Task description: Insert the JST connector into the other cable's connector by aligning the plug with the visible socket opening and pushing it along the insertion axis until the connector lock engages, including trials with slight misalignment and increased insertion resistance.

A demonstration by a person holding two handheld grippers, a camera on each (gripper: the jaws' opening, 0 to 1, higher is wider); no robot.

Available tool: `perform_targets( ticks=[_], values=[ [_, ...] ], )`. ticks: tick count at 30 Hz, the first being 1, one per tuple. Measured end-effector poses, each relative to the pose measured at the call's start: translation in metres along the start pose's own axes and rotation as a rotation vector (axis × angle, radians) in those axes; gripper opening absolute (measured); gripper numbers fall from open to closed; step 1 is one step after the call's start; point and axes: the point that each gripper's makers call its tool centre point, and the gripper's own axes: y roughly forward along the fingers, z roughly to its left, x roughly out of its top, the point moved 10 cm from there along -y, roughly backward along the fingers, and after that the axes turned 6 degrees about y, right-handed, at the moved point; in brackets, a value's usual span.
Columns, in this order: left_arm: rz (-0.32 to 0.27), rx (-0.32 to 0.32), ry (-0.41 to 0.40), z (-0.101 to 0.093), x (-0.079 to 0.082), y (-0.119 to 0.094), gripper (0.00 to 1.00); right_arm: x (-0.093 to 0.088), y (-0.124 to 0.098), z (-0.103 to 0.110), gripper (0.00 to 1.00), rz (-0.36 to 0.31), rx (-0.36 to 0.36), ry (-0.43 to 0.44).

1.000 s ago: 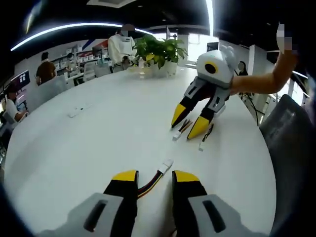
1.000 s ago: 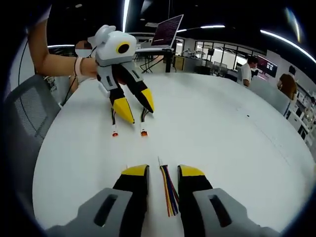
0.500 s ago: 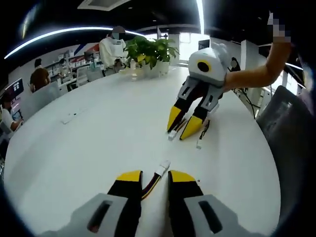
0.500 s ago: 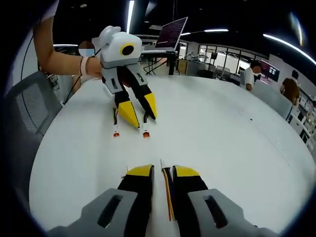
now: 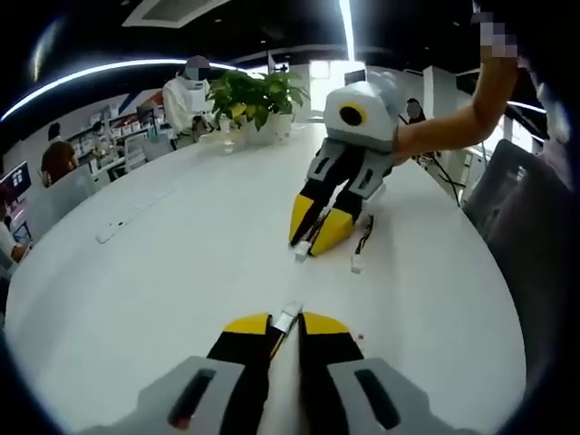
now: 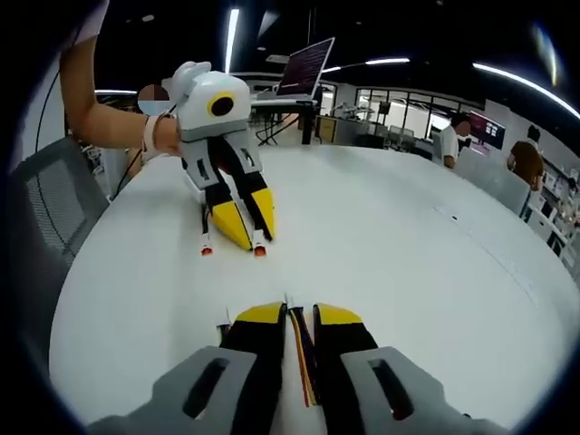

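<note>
Low in the left gripper view, my left gripper (image 5: 285, 324) is shut on a wire cable whose white JST connector (image 5: 289, 315) sticks out past the yellow tips. My right gripper (image 5: 317, 227) stands further up the white table (image 5: 163, 272), tips down, with a white plug (image 5: 302, 255) poking out below them. In the right gripper view, my right gripper (image 6: 300, 314) is shut on a multi-coloured cable (image 6: 303, 358). Across from it, the left gripper (image 6: 246, 220) touches the table with a red-ended cable tip (image 6: 259, 251) under it.
A loose cable (image 5: 360, 250) lies beside the right gripper, and another red-ended one (image 6: 207, 250) lies by the left gripper. A potted plant (image 5: 258, 95) stands at the far edge. Mesh chairs (image 5: 521, 227) (image 6: 45, 227) flank the table. A laptop on a stand (image 6: 304, 62) and people sit behind.
Both pairs of jaws have narrowed from a wide gap to a tight grip on their cables. Both views have shifted a little with the hands.
</note>
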Motion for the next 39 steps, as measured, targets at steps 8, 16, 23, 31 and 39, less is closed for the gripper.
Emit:
perform_targets(
  ticks=[8, 16, 23, 31, 39],
  values=[
    [-0.064, -0.02, 0.007, 0.0, -0.005, -0.001, 0.01, 0.001, 0.0, 0.001, 0.05, -0.004, 0.0, 0.009],
    [-0.103, -0.025, -0.008, -0.001, -0.007, 0.001, 0.01, 0.003, -0.001, 0.0, 0.05, -0.011, 0.004, 0.0],
    [-0.104, -0.021, -0.062, 0.0, -0.007, 0.001, 0.01, 0.003, -0.002, -0.001, 0.04, -0.015, 0.014, -0.005],
    [-0.061, -0.035, -0.023, 0.001, -0.004, 0.0, 0.01, 0.006, -0.001, 0.002, 0.04, 0.011, 0.023, -0.101],
    [-0.059, -0.063, 0.014, 0.0, 0.002, 0.001, 0.0, 0.008, -0.002, 0.003, 0.04, 0.022, 0.049, -0.135]
  ],
)
